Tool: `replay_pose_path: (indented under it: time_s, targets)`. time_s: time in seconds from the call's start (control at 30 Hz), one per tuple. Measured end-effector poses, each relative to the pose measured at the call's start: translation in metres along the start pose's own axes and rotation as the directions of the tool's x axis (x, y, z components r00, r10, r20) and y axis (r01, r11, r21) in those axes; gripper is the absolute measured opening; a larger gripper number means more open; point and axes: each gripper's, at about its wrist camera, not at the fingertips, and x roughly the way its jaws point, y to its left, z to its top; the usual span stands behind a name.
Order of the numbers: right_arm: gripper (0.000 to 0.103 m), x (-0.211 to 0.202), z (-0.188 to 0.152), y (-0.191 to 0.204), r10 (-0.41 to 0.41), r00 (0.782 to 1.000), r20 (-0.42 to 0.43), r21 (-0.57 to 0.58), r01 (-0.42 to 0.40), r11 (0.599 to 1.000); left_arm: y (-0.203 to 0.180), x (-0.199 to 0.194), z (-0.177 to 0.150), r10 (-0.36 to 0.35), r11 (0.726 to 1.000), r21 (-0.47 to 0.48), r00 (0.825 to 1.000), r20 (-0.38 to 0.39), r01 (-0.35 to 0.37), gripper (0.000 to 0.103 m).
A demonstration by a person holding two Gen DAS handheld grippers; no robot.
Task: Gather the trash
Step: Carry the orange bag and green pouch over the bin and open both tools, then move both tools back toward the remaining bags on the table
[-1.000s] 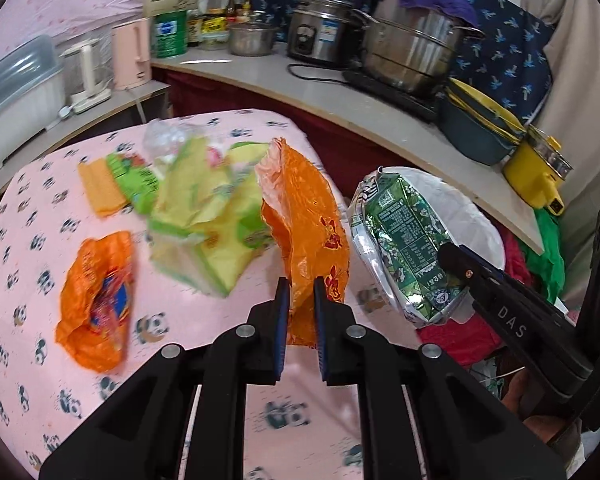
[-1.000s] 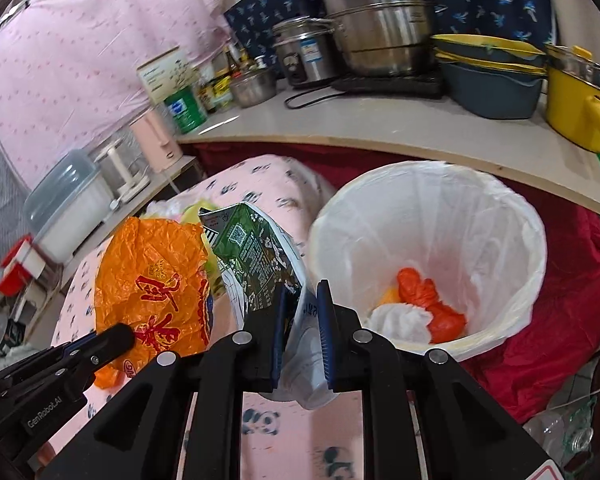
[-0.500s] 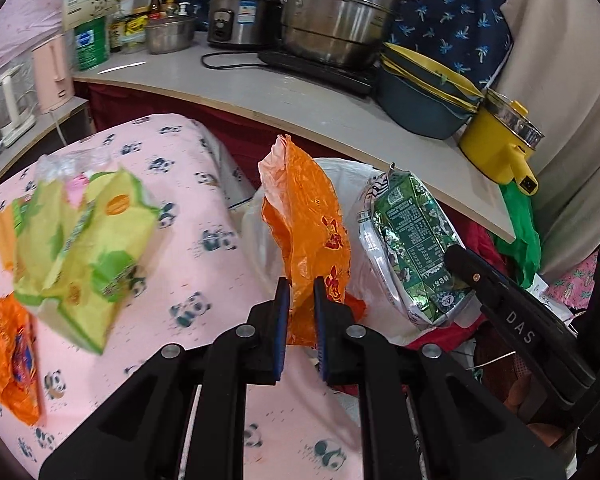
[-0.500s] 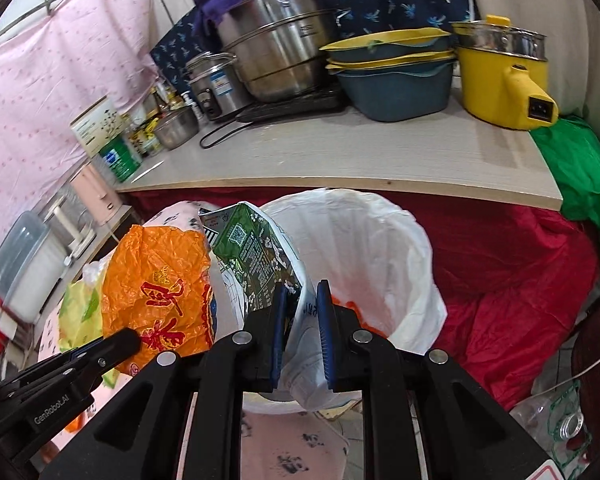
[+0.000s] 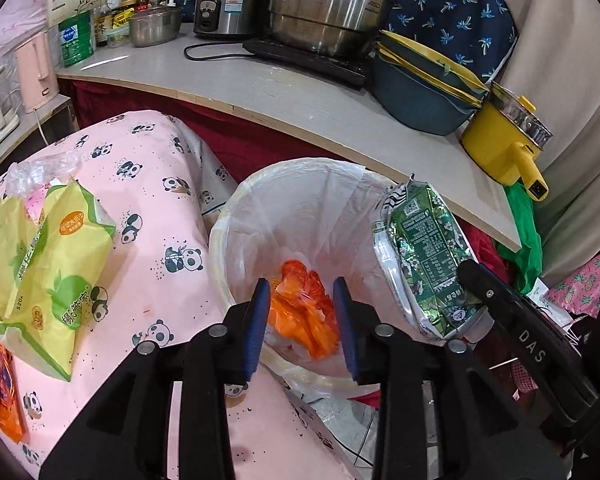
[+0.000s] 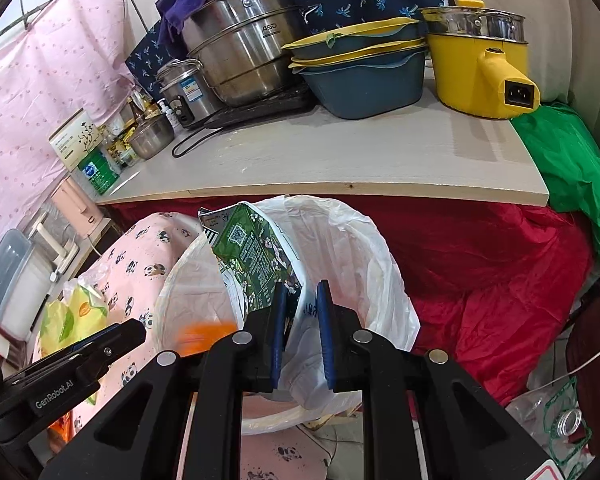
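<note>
A white-lined trash bin stands beside the pink panda-print table. My left gripper is open above the bin, and the orange wrapper is dropping inside between its fingers. My right gripper has its jaws partly apart, with the green and silver wrapper still between them over the bin. That wrapper also shows in the left wrist view. A yellow-green tissue pack and another orange wrapper lie on the table.
A grey counter behind the bin carries steel pots, stacked blue basins and a yellow electric pot. Red cloth and green cloth lie to the right of the bin. A clear plastic bottle lies on the floor.
Both grippers moved right from the table to over the bin. My left gripper opened and let go of the orange wrapper, which fell into the bin. My right jaws have started to part.
</note>
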Motion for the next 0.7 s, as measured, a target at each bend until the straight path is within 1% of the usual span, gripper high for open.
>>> replay_pose_path:
  time_s: [0.5,0.57,0.67,0.7]
  targets:
    - [0.016,0.013,-0.003,0.013,0.015,0.999,-0.031,-0.024,-0.015,1.000,0.014,-0.007,0.000,0.032,0.999,-0.026,0.999,0.023,-0.032,0.031]
    - [0.016,0.016,-0.002,0.017,0.019,0.999,-0.036,-0.031,-0.020,0.999,0.017,-0.008,-0.001,0.037,0.999,-0.032,0.999,0.023,-0.036,0.033]
    - [0.017,0.016,-0.001,0.022,0.021,0.999,-0.027,-0.039,-0.022,0.999,0.022,-0.011,-0.001,0.054,0.997,-0.048,0.998,0.033,-0.052,0.044]
    - [0.018,0.015,-0.001,0.025,0.023,0.999,-0.026,-0.045,-0.024,0.999,0.024,-0.012,-0.002,0.063,0.997,-0.054,0.997,0.040,-0.061,0.050]
